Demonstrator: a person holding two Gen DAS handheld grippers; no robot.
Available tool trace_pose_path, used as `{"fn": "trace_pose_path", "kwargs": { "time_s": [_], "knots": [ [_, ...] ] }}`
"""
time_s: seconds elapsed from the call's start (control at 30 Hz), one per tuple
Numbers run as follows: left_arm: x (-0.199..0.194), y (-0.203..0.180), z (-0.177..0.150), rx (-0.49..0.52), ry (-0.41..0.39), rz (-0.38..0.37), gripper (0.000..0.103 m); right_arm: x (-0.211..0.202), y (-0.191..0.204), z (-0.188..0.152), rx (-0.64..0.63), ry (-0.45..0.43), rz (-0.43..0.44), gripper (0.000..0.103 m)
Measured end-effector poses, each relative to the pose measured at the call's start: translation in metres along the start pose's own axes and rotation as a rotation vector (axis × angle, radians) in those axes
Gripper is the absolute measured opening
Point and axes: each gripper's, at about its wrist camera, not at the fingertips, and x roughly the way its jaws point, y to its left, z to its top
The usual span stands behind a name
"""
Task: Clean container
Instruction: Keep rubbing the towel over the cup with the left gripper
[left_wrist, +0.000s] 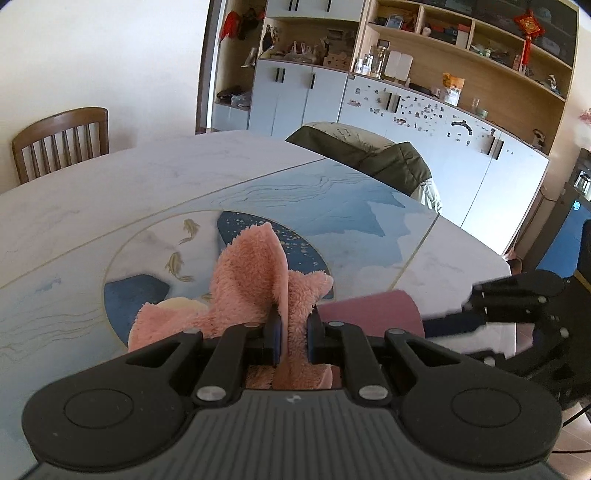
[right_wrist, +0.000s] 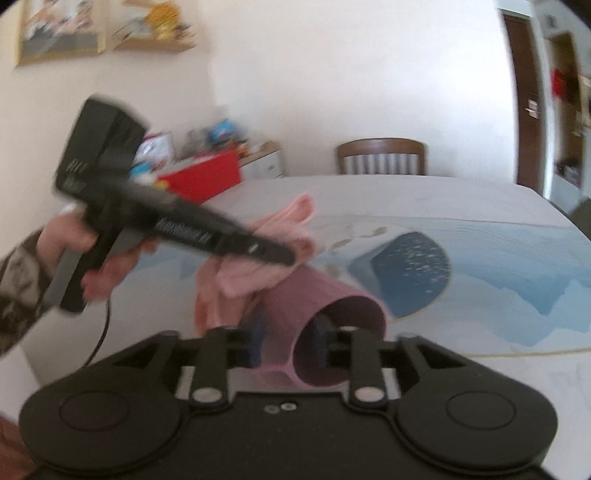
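Note:
My left gripper is shut on a fluffy pink cloth that bunches up above its blue pads, over the table. The mauve container, a cup-like tube, lies tilted on its side with its mouth toward the right wrist camera. My right gripper is shut on the container's wall, one finger inside the mouth and one outside. In the left wrist view the container shows just right of the cloth, with the right gripper's fingers reaching it. In the right wrist view the pink cloth rests against the container's far end.
The table is pale marble with a blue fish-pattern disc. A wooden chair stands at the far side, another chair with a padded green cover further right. A person's hand holds the left gripper's handle. Shelving lines the back wall.

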Motion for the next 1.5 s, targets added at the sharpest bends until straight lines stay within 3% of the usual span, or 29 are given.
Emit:
{"fn": "trace_pose_path", "kwargs": {
  "time_s": [0.17,0.23,0.27,0.4,0.63,0.8,0.97,1.37,1.5],
  "knots": [
    [-0.002,0.003,-0.004,-0.006,-0.006,0.015,0.012,0.008,-0.019,0.01,0.175,-0.041,-0.009,0.033],
    [-0.004,0.006,-0.006,-0.018,-0.008,0.018,0.012,0.01,-0.022,0.012,0.213,-0.052,-0.014,0.024],
    [-0.005,0.006,-0.007,-0.021,-0.008,0.023,0.012,0.01,-0.024,0.012,0.23,-0.056,-0.013,0.01],
    [-0.015,0.006,-0.009,-0.028,0.004,0.009,0.012,0.013,-0.028,0.012,0.237,-0.068,0.003,0.008],
    [-0.049,-0.034,0.007,0.089,-0.068,-0.117,0.013,0.015,-0.021,0.013,0.15,-0.058,0.046,0.006],
    [-0.032,-0.058,0.02,0.149,-0.039,-0.115,0.013,0.013,-0.016,0.013,0.13,-0.054,0.044,0.006],
    [-0.011,-0.051,0.027,0.099,-0.01,-0.12,0.012,0.012,-0.018,0.012,0.127,-0.047,0.031,0.007],
    [0.019,0.004,0.022,-0.044,0.018,-0.002,0.012,0.012,-0.02,0.01,0.124,-0.042,0.044,0.007],
    [0.014,0.018,0.014,-0.051,0.027,0.072,0.012,0.012,-0.017,0.011,0.115,-0.043,0.043,0.006]
  ]
}}
